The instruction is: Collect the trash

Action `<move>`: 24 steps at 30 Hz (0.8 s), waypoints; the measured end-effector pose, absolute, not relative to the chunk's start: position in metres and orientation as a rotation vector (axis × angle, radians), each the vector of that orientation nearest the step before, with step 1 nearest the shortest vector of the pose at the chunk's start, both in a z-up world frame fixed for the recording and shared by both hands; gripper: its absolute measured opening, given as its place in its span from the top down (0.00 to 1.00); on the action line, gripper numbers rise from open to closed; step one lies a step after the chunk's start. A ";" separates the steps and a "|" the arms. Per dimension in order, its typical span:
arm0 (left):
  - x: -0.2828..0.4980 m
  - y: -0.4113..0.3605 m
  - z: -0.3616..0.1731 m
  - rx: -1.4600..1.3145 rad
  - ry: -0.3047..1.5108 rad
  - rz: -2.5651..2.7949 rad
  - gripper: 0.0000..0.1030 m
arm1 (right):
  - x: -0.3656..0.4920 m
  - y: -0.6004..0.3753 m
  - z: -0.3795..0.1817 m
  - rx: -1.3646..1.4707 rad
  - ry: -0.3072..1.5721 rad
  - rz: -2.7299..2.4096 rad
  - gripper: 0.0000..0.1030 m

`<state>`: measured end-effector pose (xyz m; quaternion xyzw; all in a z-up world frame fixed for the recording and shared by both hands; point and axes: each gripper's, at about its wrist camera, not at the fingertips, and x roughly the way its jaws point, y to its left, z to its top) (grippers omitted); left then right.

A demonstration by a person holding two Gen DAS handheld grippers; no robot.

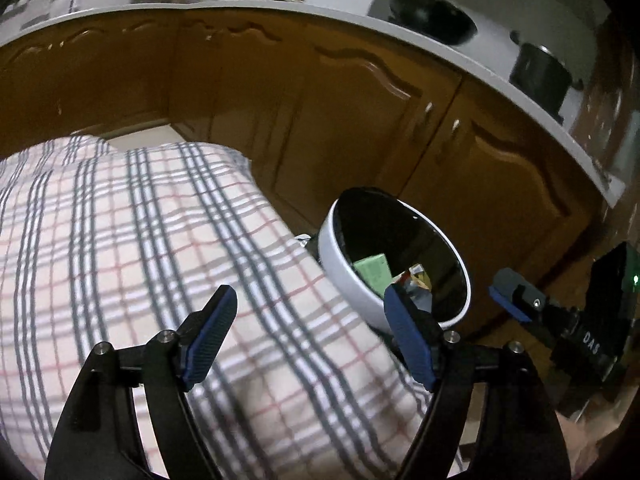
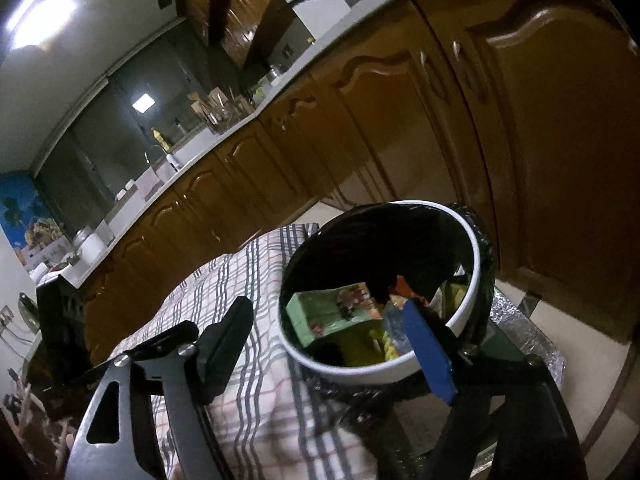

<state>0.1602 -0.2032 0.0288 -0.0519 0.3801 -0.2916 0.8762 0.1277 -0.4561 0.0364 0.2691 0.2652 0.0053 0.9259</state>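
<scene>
Two spread grippers beside the trash bin

My left gripper hangs spread and empty over the checked cloth, left of the white bin. My right gripper gapes empty at the bin's near rim; trash lies inside.

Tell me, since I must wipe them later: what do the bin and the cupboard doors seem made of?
Bin: smooth white rim, glossy, probably plastic, lined with a thin black film bag.
Cupboard doors: brown wood or wood-look panels, varnished, judging by the sharp highlights on the carved edges.
</scene>
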 end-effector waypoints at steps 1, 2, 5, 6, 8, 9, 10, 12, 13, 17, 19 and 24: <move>0.158 -0.199 0.029 -0.113 0.789 -0.605 0.25 | 0.125 -0.452 0.037 0.545 0.537 0.005 0.22; 0.154 -0.195 0.028 -0.114 0.781 -0.595 0.25 | 0.122 -0.447 0.037 0.541 0.530 0.001 0.21; 0.142 -0.183 0.028 -0.120 0.764 -0.576 0.23 | 0.112 -0.436 0.037 0.538 0.511 -0.014 0.19; 0.138 -0.179 0.028 -0.125 0.760 -0.570 0.22 | 0.109 -0.433 0.037 0.535 0.505 -0.023 0.18; 0.132 -0.173 0.028 -0.137 0.747 -0.553 0.21 | 0.102 -0.423 0.037 0.522 0.494 -0.043 0.16; 0.128 -0.169 0.029 -0.144 0.735 -0.550 0.20 | 0.099 -0.419 0.038 0.513 0.489 -0.047 0.15; 0.124 -0.165 0.029 -0.145 0.724 -0.546 0.19 | 0.096 -0.414 0.039 0.499 0.483 -0.051 0.15; 0.118 -0.160 0.031 -0.138 0.703 -0.539 0.19 | 0.092 -0.407 0.042 0.474 0.477 -0.062 0.14; 0.113 -0.158 0.034 -0.130 0.686 -0.533 0.18 | 0.089 -0.404 0.045 0.460 0.474 -0.067 0.14; 0.099 -0.147 0.047 -0.115 0.613 -0.499 0.11 | 0.076 -0.388 0.065 0.388 0.426 -0.087 0.10; 0.089 -0.138 0.056 -0.110 0.565 -0.471 0.02 | 0.065 -0.379 0.080 0.340 0.365 -0.101 0.00; 0.068 -0.119 0.067 -0.073 0.479 -0.384 0.00 | 0.048 -0.353 0.098 0.214 0.246 -0.123 0.00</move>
